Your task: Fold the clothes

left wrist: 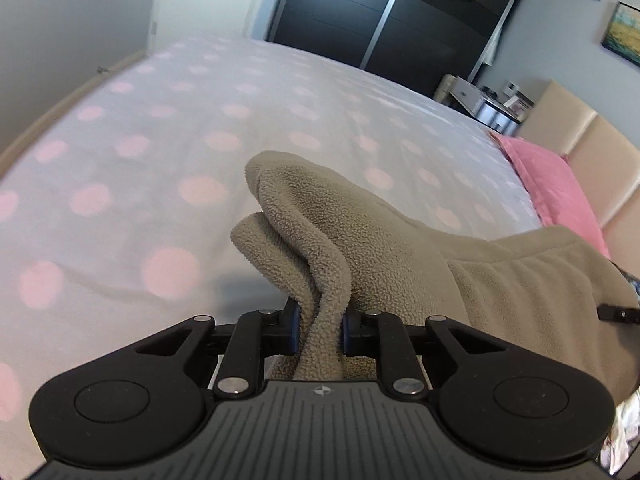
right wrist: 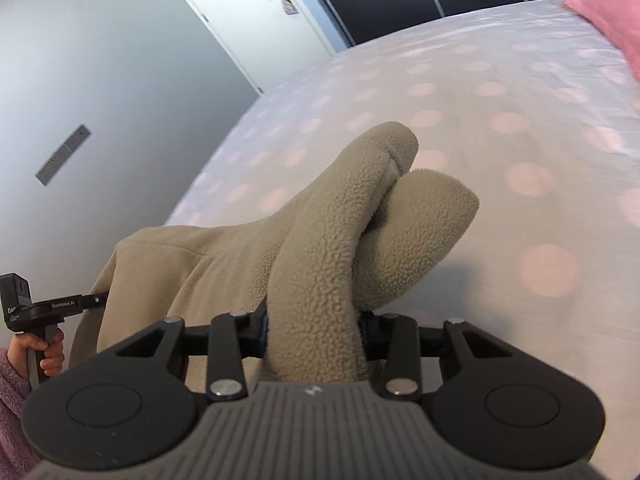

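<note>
I can't see my left gripper's fingers (left wrist: 294,320); thick beige fleece garment (left wrist: 400,264) buries their tips. The pink pillow (right wrist: 608,12) is cut off by the frame edge, and the bed's polka-dot sheet (left wrist: 160,152) looks blurred.

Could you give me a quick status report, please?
Left tool and right tool both shut on beige fleece garment. Garment lifted over dotted bed. Nothing obstructing.

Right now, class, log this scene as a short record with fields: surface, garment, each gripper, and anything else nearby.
surface: bed with pink-dotted white sheet
garment: beige fleece, lifted off the sheet, stretched between both grippers
left gripper: shut on a bunched fleece edge
right gripper: shut on another bunched edge
nearby: pink pillow by the headboard
background: dark wardrobe
</note>
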Demonstrator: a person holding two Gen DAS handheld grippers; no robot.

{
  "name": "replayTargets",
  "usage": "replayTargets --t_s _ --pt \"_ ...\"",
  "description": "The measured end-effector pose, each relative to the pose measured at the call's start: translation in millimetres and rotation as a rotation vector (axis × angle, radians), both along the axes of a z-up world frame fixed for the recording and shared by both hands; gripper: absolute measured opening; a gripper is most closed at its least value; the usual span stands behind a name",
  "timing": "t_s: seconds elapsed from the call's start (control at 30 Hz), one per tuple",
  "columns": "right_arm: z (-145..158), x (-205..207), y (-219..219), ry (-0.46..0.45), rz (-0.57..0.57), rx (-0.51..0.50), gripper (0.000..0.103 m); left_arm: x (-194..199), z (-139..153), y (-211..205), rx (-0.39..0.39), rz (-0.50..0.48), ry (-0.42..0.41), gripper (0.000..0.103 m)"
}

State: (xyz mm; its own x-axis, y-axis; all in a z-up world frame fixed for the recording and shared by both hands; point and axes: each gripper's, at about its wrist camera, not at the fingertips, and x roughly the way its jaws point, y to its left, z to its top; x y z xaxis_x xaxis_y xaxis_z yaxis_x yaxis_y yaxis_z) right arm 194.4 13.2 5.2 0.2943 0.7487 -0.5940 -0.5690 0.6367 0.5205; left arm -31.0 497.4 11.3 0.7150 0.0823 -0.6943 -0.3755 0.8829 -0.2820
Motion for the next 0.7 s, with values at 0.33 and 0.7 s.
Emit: replayTargets --t_s 0.33,0.7 --pt "9 -31 169 -0.062 0.051 0.124 0.042 -14 59 117 0.160 0.222 -0.024 0.016" --pt "-18 -21 331 -0.116 0.098 0.196 0.042 -7 51 224 0.262 0.425 -0.060 0.016"
